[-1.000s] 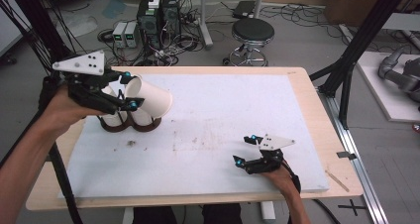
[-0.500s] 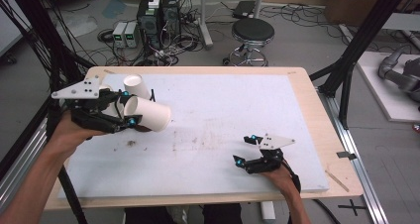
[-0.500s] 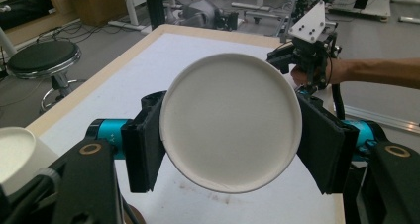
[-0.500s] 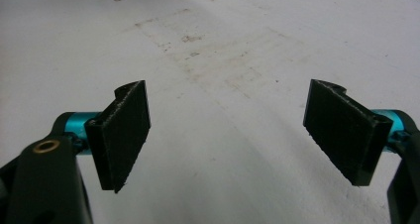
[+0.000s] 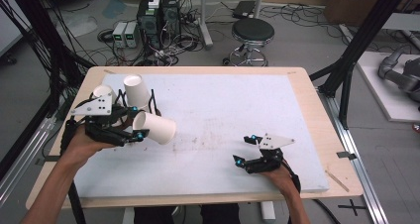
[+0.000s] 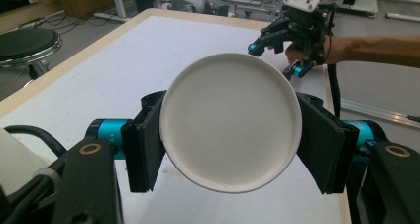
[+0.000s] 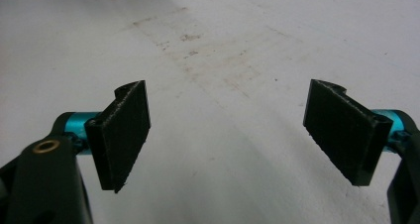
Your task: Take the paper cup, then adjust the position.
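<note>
Cup lifted, not yet placed.
Left gripper (image 5: 140,131) clamps a paper cup (image 5: 154,128) sideways; right gripper (image 5: 245,150) rests open on the table (image 5: 223,110).

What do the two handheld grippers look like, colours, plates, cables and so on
Both the left gripper and the right gripper have black bodies, flat black jaw pads, cyan metal fittings by the jaws and a light grey three-cornered plate on top. A black cable trails from each. The person's forearms are bare, with no sleeves.
</note>
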Available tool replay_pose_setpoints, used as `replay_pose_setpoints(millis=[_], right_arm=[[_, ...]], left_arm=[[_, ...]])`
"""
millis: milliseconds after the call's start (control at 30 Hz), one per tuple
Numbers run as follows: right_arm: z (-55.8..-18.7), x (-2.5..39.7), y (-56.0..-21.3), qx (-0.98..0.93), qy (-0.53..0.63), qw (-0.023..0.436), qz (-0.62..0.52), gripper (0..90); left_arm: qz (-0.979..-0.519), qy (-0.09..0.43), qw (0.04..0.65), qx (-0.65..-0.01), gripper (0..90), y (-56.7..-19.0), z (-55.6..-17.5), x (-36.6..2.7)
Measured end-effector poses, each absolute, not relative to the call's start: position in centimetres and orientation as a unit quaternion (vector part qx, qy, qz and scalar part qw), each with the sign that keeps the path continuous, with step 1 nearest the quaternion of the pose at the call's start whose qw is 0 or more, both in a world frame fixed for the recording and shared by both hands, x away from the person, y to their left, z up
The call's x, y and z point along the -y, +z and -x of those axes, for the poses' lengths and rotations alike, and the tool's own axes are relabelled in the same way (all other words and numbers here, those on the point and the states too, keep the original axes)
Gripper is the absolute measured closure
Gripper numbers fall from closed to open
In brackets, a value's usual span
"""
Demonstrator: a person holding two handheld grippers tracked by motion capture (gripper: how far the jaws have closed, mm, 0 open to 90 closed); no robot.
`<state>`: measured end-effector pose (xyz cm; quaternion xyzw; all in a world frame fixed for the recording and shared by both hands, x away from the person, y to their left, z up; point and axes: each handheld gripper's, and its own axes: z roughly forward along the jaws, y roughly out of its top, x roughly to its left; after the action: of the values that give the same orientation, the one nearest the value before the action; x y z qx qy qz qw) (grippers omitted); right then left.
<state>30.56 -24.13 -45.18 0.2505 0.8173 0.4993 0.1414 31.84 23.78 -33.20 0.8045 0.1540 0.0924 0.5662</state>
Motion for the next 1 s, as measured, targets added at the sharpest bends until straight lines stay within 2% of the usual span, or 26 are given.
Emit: replay_pose_setpoints(millis=[1000], right_arm=[[-30.5,24.3,-45.2,-0.813,0.507,0.140,-0.250,18.9]], left_arm=[[-0.788,0.097,0.588,-0.154,33.7,-35.3,-31.7,-23.9]])
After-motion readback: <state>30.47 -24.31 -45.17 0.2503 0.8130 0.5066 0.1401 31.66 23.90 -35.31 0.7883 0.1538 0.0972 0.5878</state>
